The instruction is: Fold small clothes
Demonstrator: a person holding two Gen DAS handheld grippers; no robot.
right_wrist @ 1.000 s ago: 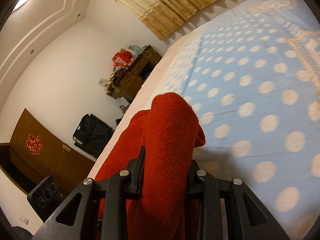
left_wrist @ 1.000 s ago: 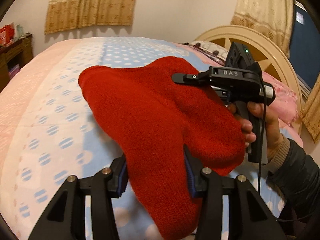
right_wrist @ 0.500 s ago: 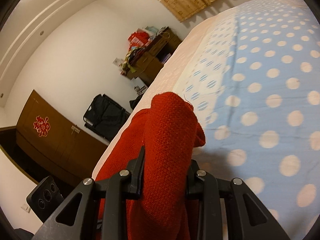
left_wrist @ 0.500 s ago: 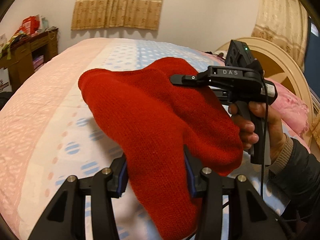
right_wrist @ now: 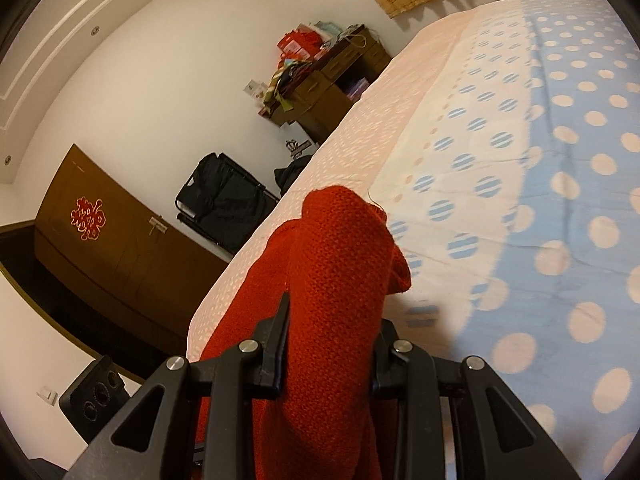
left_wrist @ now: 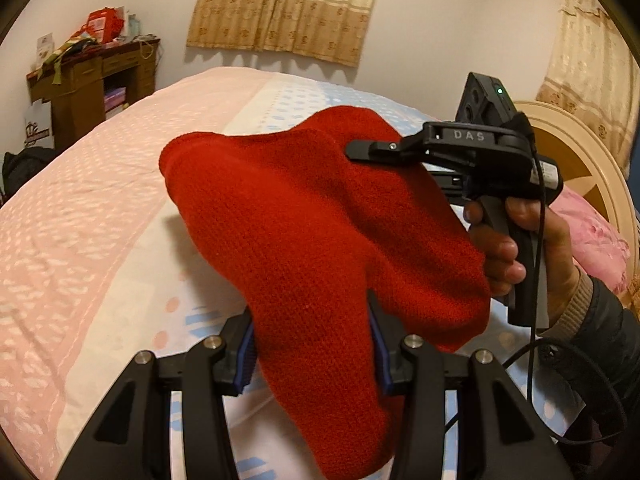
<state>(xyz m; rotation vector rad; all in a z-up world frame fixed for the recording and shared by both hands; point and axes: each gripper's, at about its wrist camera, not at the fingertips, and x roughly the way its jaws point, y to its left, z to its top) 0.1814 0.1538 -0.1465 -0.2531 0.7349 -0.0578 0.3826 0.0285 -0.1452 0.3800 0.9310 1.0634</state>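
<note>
Both grippers, left gripper (left_wrist: 312,344) and right gripper (right_wrist: 330,344), pinch the red knit garment (left_wrist: 320,220) aloft above the bed (left_wrist: 100,220), folding seemingly not yet begun.

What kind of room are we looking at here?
A bedroom in a home, most likely. A wide bed with a dotted pink and blue cover fills the view, a rounded headboard and pink pillow stand at one end, and curtains hang on the wall.
</note>
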